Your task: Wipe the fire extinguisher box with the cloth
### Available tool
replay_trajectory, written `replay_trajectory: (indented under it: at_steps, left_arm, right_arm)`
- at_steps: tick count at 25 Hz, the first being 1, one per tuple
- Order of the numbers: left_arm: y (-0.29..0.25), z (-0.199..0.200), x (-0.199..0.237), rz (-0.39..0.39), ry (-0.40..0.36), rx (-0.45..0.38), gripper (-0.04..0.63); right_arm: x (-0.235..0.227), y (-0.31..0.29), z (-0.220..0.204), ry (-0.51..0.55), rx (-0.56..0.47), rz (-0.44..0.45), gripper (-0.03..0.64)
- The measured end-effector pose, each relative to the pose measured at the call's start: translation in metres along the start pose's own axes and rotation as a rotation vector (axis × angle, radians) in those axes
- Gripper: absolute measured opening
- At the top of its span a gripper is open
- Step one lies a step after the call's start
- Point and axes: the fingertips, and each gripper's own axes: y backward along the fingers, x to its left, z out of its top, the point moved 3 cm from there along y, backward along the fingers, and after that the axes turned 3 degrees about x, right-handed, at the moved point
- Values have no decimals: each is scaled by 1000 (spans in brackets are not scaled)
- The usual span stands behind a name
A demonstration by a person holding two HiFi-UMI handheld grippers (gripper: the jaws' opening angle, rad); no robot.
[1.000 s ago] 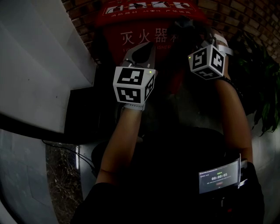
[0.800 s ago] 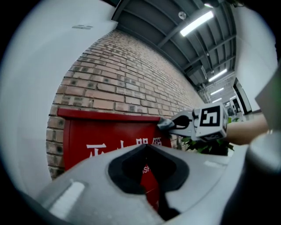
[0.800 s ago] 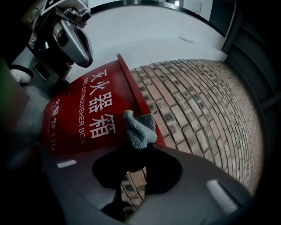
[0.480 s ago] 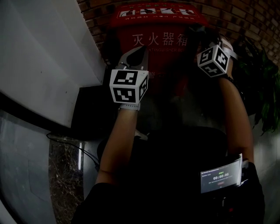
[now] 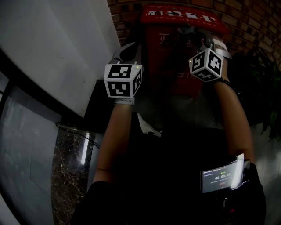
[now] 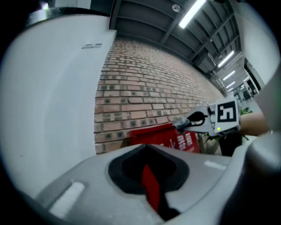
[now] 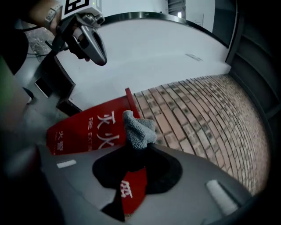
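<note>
Ahead, both forearms outstretched toward box (image 5: 172, 66), cloth (image 7: 139, 130) in right claw (image 7: 136, 151)

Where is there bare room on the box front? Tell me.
Free: the red front of the fire extinguisher box, below the cloth and right of the left tongs. Crowded: the top, where the right tongs grip the cloth.

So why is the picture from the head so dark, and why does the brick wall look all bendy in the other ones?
Head view: dim and underexposed, the fire extinguisher box barely red, only the marker cubes bright. Left gripper view: well lit, ceiling lights glare, and the wide lens bends the brick wall. Right gripper view: the cloth is sharp, the corners go black.
</note>
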Motion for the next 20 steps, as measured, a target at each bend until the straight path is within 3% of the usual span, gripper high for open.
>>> replay_trajectory:
  at_steps: [6, 11, 20]
  left_arm:
    - [29, -4, 54, 87, -31, 24, 2]
    - [40, -10, 84, 133, -53, 34, 2]
    - [9, -45, 86, 74, 26, 33, 2]
  right_arm:
    - [34, -21, 62, 24, -77, 55, 72]
    - [55, -37, 86, 38, -106, 81, 72]
    - [83, -67, 102, 129, -107, 105, 72]
